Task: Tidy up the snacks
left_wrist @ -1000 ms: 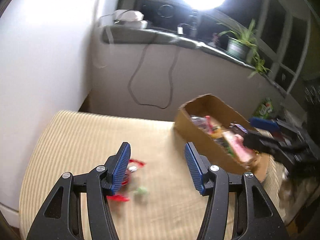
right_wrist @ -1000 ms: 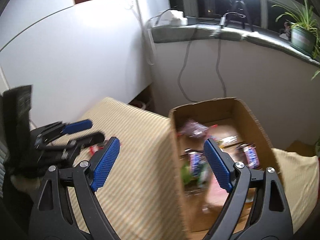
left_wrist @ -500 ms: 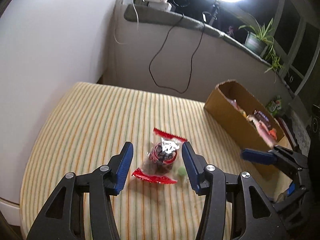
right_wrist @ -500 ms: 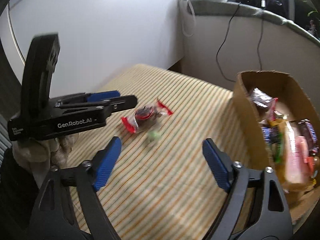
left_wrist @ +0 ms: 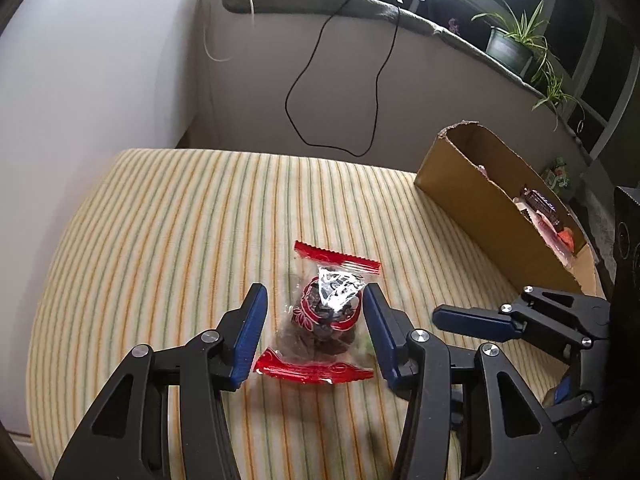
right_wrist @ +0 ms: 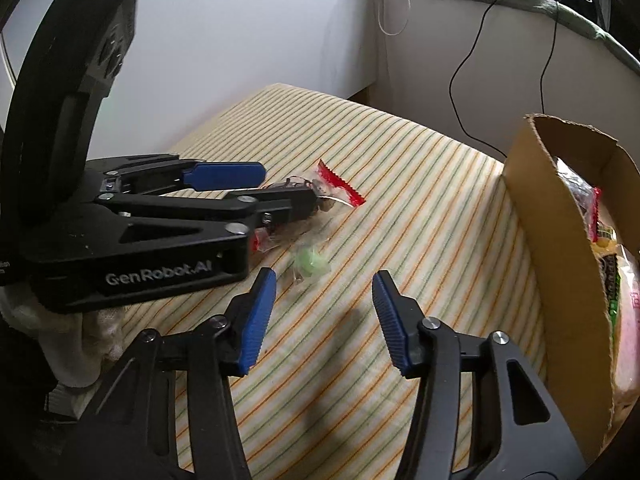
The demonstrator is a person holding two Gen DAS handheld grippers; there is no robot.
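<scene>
A clear snack packet with red ends [left_wrist: 326, 316] lies on the striped cloth [left_wrist: 168, 232]. My left gripper [left_wrist: 314, 326] is open, with its jaws on either side of the packet. The packet also shows in the right wrist view [right_wrist: 336, 188], partly hidden by the left gripper [right_wrist: 256, 188]. A small green wrapped candy [right_wrist: 310, 264] lies just ahead of my right gripper [right_wrist: 324, 312], which is open and empty. A cardboard box [left_wrist: 480, 204] with several snacks stands at the right; it also shows in the right wrist view [right_wrist: 560, 248].
White walls [left_wrist: 100, 60] stand behind and left of the cloth-covered surface. A black cable [left_wrist: 340, 80] hangs from a grey ledge with potted plants [left_wrist: 516, 40]. My right gripper [left_wrist: 520, 320] shows at the right of the left wrist view.
Both grippers swung left, away from the box, and lowered toward the cloth. The left jaws now bracket the red-ended packet; the right gripper closed in on the green candy.
</scene>
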